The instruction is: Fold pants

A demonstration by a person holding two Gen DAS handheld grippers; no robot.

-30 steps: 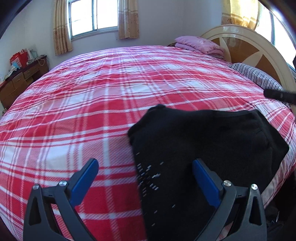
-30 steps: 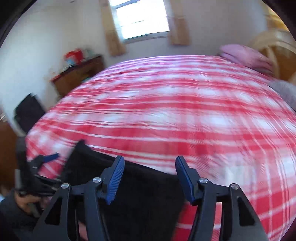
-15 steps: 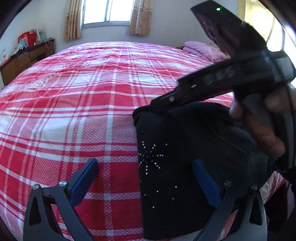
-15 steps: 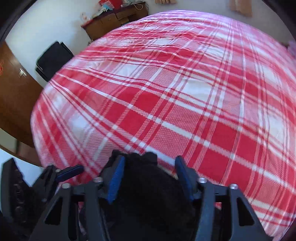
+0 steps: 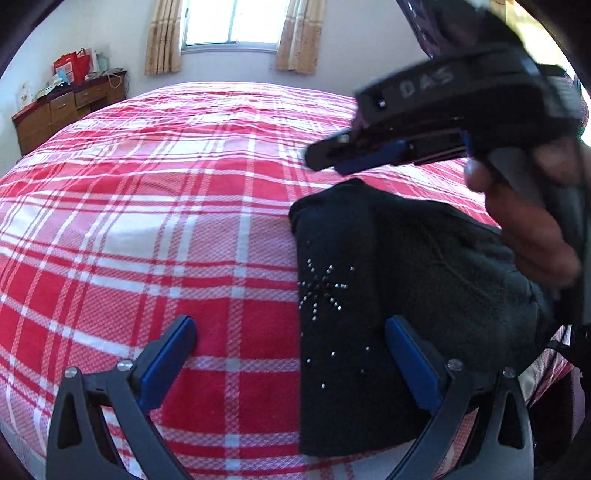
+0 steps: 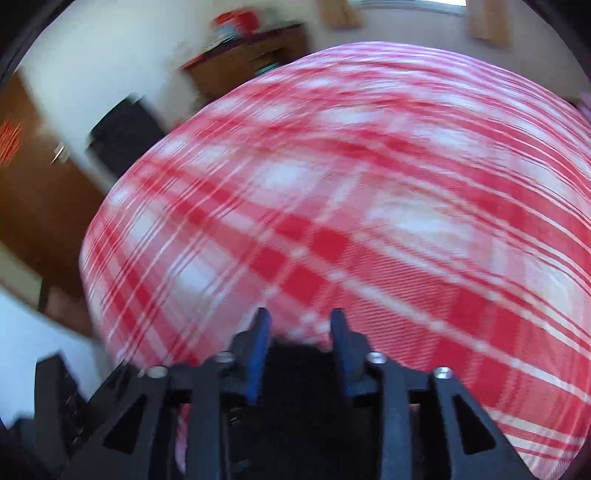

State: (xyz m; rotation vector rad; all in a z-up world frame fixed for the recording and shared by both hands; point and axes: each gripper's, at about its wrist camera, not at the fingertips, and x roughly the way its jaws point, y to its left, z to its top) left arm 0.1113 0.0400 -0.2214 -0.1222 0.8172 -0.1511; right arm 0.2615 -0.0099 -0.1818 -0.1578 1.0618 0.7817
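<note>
Black pants (image 5: 388, 277) with a studded star lie folded at the near right edge of the red plaid bedspread (image 5: 147, 221). My left gripper (image 5: 291, 332) is open wide, straddling the pants' left edge; one finger is over the plaid and the other over the black cloth. My right gripper (image 5: 325, 160), held in a hand (image 5: 535, 221), hovers just above the pants' far corner. Its jaws are opening. In the blurred right wrist view, black cloth (image 6: 295, 369) shows low between the fingers of the right gripper (image 6: 300, 321), but nothing is pinched.
A wooden dresser (image 5: 62, 110) with red bags stands against the far left wall under a curtained window (image 5: 229, 22). The right wrist view also shows the dresser (image 6: 251, 55), a dark chair (image 6: 125, 136) and a brown door (image 6: 33, 206) beyond the bed's edge.
My right gripper swung in over the pants' far corner, and now sits slightly above it. Its fingers stand closer together than a second ago. My left gripper has barely shifted.
</note>
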